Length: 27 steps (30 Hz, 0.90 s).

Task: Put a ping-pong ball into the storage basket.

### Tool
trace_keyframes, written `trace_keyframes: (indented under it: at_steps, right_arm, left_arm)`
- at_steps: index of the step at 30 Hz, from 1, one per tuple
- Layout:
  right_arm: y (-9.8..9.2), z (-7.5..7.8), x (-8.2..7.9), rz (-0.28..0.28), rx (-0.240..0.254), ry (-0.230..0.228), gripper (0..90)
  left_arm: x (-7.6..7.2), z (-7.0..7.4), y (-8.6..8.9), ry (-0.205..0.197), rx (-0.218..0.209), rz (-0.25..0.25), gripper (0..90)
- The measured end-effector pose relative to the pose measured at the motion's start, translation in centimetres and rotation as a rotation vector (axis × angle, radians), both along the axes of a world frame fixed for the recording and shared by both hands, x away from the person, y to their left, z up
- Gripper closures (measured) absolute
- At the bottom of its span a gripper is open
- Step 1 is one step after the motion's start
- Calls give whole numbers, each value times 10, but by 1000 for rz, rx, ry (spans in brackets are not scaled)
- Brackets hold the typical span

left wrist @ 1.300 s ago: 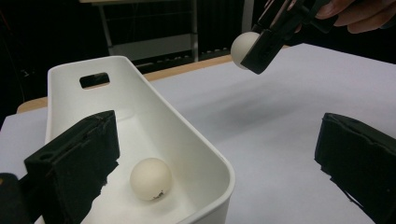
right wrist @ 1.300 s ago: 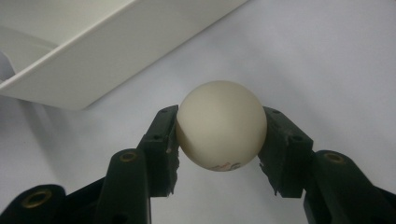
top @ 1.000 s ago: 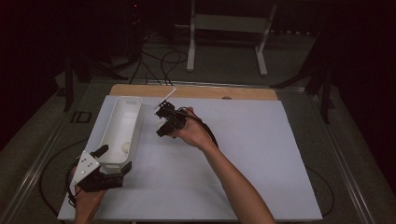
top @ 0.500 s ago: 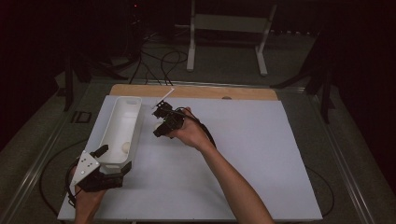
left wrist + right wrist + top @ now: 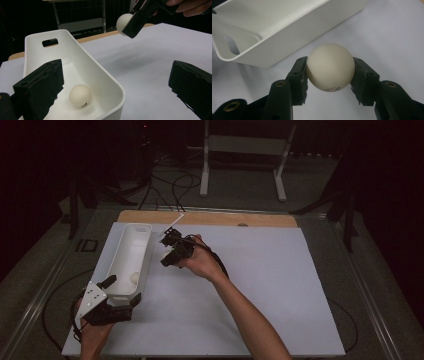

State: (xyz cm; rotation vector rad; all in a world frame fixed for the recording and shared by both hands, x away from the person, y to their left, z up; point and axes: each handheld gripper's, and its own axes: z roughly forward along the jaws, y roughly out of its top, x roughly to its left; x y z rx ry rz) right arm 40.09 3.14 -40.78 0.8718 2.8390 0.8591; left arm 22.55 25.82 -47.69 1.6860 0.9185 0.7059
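Observation:
A long white bin point(image 5: 125, 251) lies at the left of the white table sheet point(image 5: 270, 285), with one white ball point(image 5: 134, 277) inside near its front end. That ball point(image 5: 80, 95) rests on the floor of the bin point(image 5: 75, 50). My left gripper point(image 5: 120, 292) stands open astride the bin's near corner; one jaw is inside and the other is out over the table, clear of the wall. My right gripper point(image 5: 167, 259) hangs just right of the bin, shut on a second white ball point(image 5: 329, 65). The same ball point(image 5: 124, 22) shows in the left gripper view, above the table.
A wooden board point(image 5: 210, 217) runs along the far edge of the sheet, with a thin white strip point(image 5: 175, 222) leaning over it near the bin's far end. A metal stand point(image 5: 240, 150) and cables lie on the floor beyond. The sheet's right half is bare.

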Motion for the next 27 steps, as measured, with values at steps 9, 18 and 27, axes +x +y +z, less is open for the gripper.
trace_keyframes:
  at_steps: [9,18,27]
  right_arm:
    - [4,2,-1,4,14,-6,503]
    - [8,4,-3,11,22,-9,504]
    - [13,6,-5,26,48,-4,504]
  left_arm:
    - [0,0,0,2,1,-2,6]
    - [0,0,0,0,2,0,6]
    - [0,0,0,0,-2,2,6]
